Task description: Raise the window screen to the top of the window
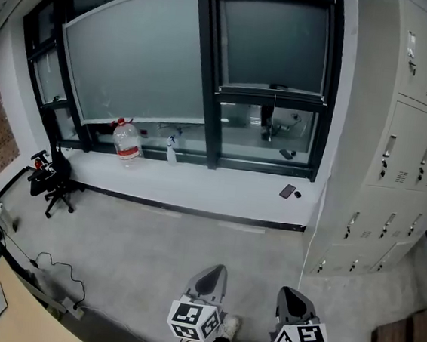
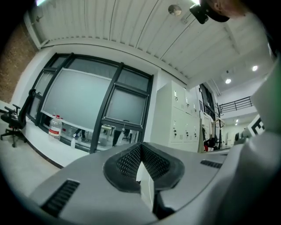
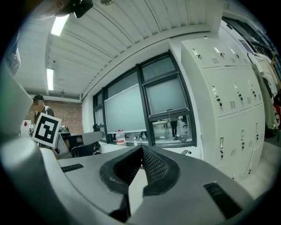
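The window screen (image 1: 272,44) is a grey panel in a dark frame on the right pane. Its bottom bar (image 1: 273,94) hangs about two thirds of the way down the window, with clear glass below. It also shows far off as the window screen (image 2: 126,106) and the window screen (image 3: 166,96) in the gripper views. A wider grey screen (image 1: 134,59) covers the left panes. My left gripper (image 1: 214,271) and right gripper (image 1: 289,294) sit low in the head view, well back from the sill, both shut and holding nothing. Close up, the left gripper (image 2: 141,147) and right gripper (image 3: 142,149) have their pads meeting at the tips.
On the white sill (image 1: 219,190) stand a water bottle (image 1: 127,144) and a spray bottle (image 1: 171,151), with a phone (image 1: 288,191) lying to the right. Grey lockers (image 1: 398,148) fill the right wall. An office chair (image 1: 52,180) and a desk corner (image 1: 9,312) are at the left.
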A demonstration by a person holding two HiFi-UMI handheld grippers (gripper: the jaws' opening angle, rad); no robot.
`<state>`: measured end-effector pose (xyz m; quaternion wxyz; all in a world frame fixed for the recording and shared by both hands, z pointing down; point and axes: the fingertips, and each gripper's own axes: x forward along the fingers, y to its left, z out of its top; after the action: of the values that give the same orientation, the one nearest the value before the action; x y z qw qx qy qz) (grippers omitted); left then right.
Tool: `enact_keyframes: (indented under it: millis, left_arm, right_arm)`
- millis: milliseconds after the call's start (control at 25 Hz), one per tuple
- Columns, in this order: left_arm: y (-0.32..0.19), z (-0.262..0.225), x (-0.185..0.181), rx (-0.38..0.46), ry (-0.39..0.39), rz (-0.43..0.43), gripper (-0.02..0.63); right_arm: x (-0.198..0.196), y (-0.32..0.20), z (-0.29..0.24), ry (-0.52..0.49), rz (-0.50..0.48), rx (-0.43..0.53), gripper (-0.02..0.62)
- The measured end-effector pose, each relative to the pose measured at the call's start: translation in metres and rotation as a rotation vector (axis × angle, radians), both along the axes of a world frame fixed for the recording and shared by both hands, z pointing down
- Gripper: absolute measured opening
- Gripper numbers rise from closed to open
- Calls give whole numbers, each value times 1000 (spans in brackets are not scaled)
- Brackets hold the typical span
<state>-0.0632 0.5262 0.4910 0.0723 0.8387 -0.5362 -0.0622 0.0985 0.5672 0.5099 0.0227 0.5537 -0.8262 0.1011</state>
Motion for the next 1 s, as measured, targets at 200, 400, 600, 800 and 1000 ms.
enact_keyframes:
  millis: [200,400,600,800,1000]
  left_arm:
    - [-97,4,0,-5,-8,21,3]
    - [-199,-16,5,30,-9,39,3]
    - [-261,-20,-18,31,-13,11,3]
    - [-298,-22,-31,34,-44,-18,3]
    - [-345,-6,-25,-2,-46,-1,3]
  right_arm:
    - [-6,-97,4,16,-1,-15,5]
    - [-12,-195,-8,57,-34,-26,5]
    - [-48,-263,-9,60,-86,-23,5]
    - [-59,-305,-7,24,-103,-25,5]
    - [-46,-356,6,-17,-69,-56,5]
